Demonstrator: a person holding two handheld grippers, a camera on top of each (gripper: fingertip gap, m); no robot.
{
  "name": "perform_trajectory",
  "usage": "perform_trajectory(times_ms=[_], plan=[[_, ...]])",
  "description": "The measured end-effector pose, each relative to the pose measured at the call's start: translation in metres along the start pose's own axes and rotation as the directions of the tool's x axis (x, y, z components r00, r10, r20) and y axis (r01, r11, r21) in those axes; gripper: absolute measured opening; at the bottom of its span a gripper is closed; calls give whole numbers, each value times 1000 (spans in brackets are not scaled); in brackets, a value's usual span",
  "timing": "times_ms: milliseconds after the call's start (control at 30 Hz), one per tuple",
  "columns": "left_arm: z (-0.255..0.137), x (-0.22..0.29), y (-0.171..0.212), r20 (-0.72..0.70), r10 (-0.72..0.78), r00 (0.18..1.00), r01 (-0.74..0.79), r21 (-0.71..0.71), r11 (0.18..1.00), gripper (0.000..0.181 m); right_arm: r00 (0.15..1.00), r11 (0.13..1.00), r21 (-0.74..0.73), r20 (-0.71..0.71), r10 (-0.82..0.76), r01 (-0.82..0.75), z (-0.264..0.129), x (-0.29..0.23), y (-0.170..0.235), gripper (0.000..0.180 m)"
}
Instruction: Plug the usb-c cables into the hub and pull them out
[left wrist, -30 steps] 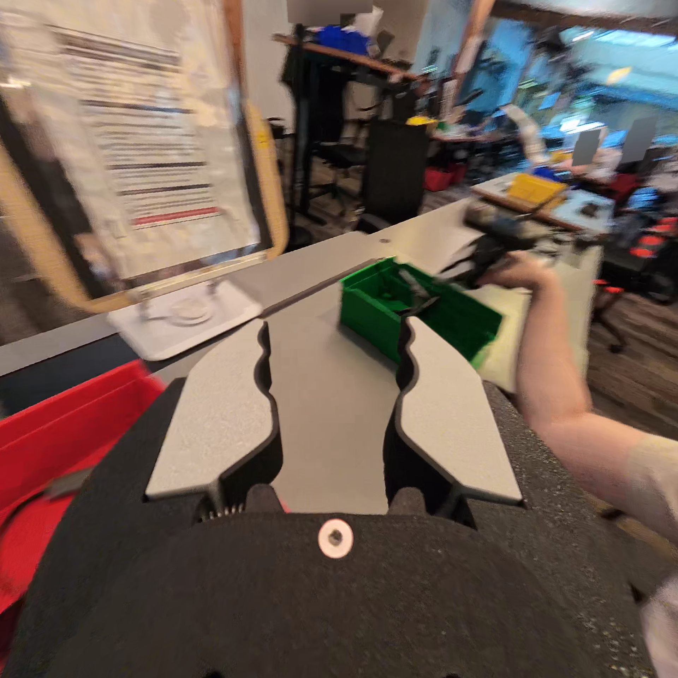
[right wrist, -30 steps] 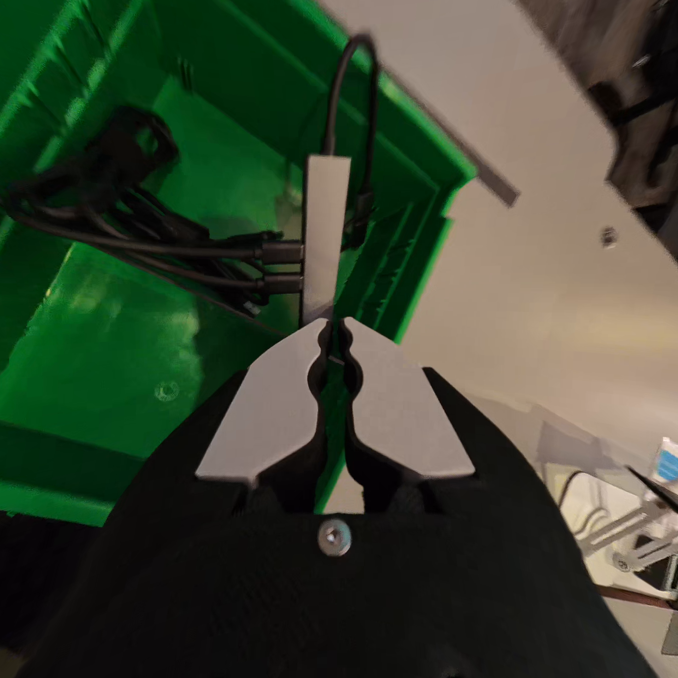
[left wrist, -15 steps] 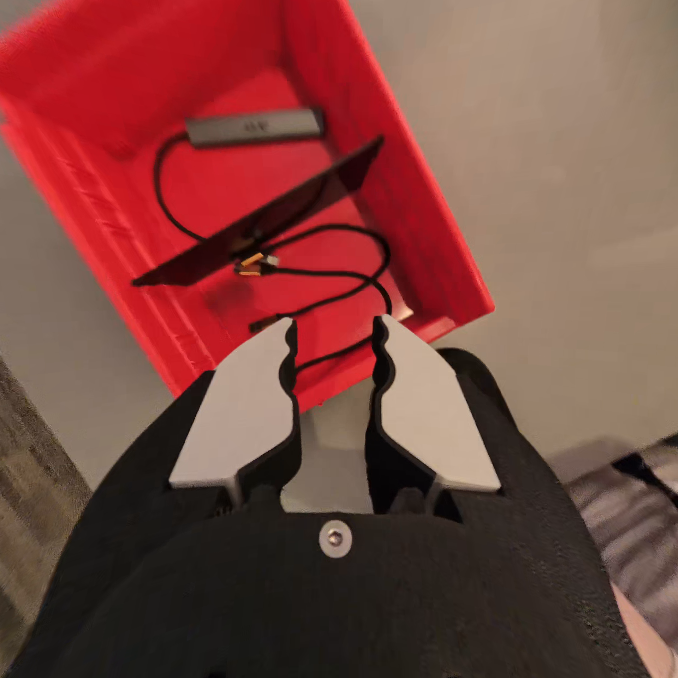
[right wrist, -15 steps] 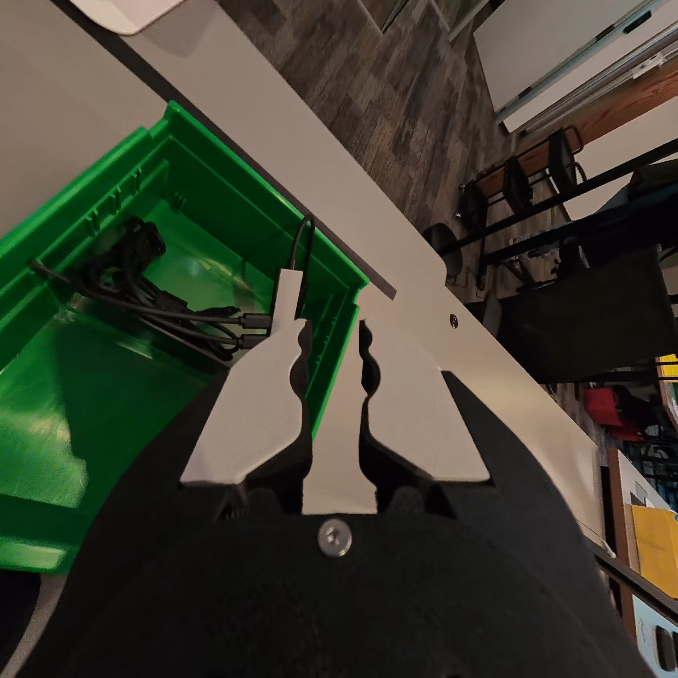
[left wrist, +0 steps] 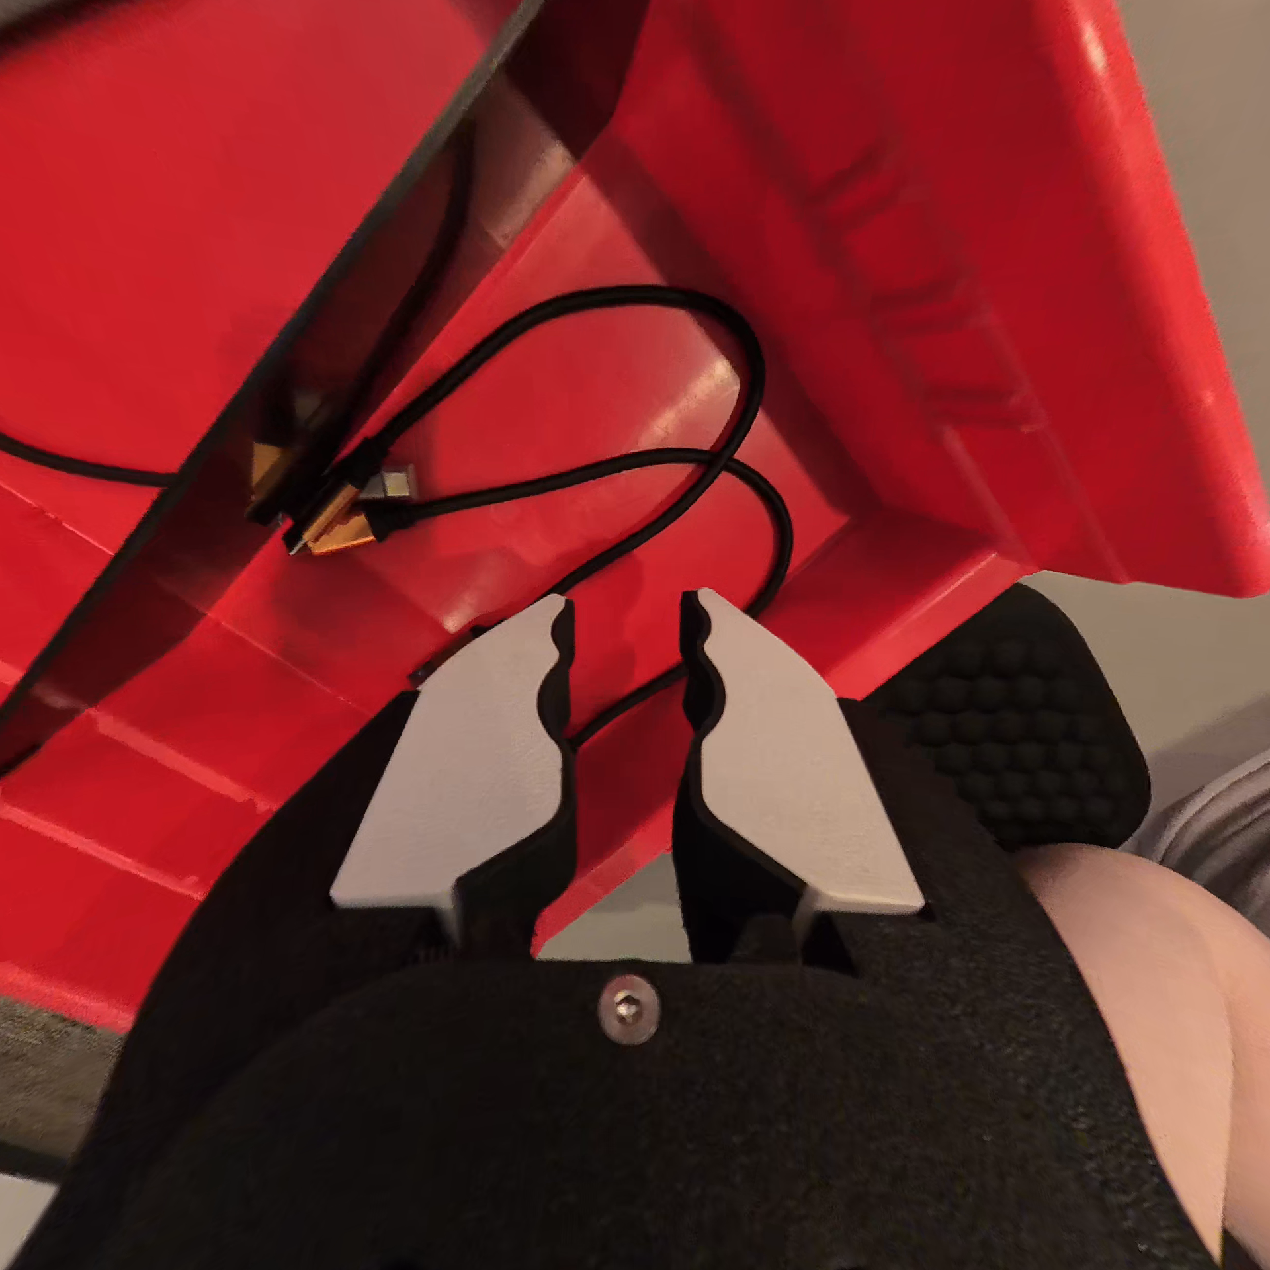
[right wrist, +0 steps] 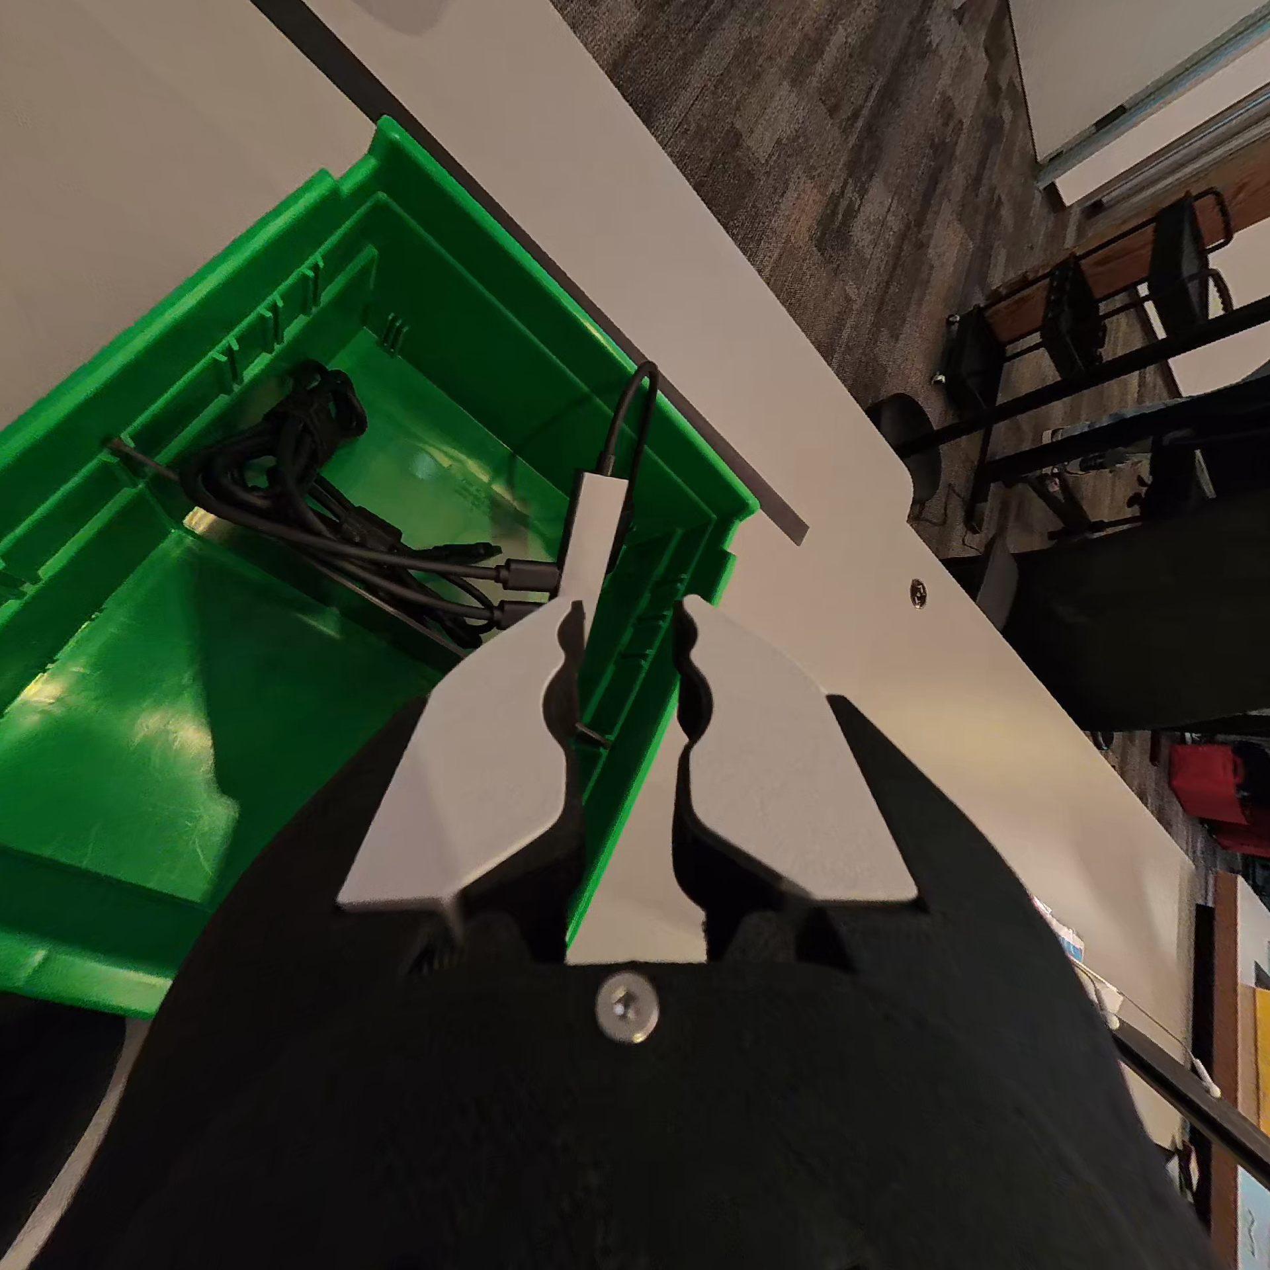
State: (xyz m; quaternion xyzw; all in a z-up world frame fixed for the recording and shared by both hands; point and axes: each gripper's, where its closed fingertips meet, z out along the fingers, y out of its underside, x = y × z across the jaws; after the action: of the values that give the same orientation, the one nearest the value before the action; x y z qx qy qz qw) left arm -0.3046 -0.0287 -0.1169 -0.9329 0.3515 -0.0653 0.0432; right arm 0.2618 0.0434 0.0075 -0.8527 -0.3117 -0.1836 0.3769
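In the left wrist view my left gripper (left wrist: 624,599) is open and empty, low over the near end of a red bin (left wrist: 928,288). A black cable (left wrist: 687,309) with orange-gold plugs (left wrist: 340,526) lies looped in the bin; a stretch of it passes between my fingers without being gripped. In the right wrist view my right gripper (right wrist: 629,605) is open and empty above the near corner of a green bin (right wrist: 206,687). A silver hub (right wrist: 594,529) stands against the bin wall with two black cables (right wrist: 385,556) plugged into its side.
A dark divider plate (left wrist: 288,337) crosses the red bin. A person's forearm (left wrist: 1134,1017) is at the lower right of the left wrist view. The grey table (right wrist: 859,618) ends at a rounded edge, with floor and chairs (right wrist: 1072,302) beyond. The grippers' ends are close to 60 cm from one another. Measured from the fingertips, the silver hub (right wrist: 594,529) is 7 cm or so from the right gripper and 55 cm from the left.
My left gripper swung from facing the room down onto the red bin and closed in on the cable. My right gripper let go of the silver hub, opened and pulled back from the green bin.
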Motion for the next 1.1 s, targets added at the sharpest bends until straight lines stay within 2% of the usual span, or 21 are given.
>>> perform_trajectory(times_ms=[267, 433, 900, 1100], plan=[[17, 1, 1, -32, 71, 997, -72, -36, 997, 24, 1000, 1000, -6, 30, -9, 9, 2, -6, 1, 26], [24, -9, 8, -15, 40, 999, -41, -72, 997, 25, 999, 1000, -8, 32, 1, -1, 2, -5, 3, 26], [35, -17, 4, 23, 73, 997, -70, -91, 993, 29, 999, 1000, 8, 37, 5, -5, -1, -4, 3, 23], [35, -16, 9, 14, 93, 996, -89, -165, 982, 7, 999, 1000, 6, 36, 6, -6, -1, -3, 5, 23]])
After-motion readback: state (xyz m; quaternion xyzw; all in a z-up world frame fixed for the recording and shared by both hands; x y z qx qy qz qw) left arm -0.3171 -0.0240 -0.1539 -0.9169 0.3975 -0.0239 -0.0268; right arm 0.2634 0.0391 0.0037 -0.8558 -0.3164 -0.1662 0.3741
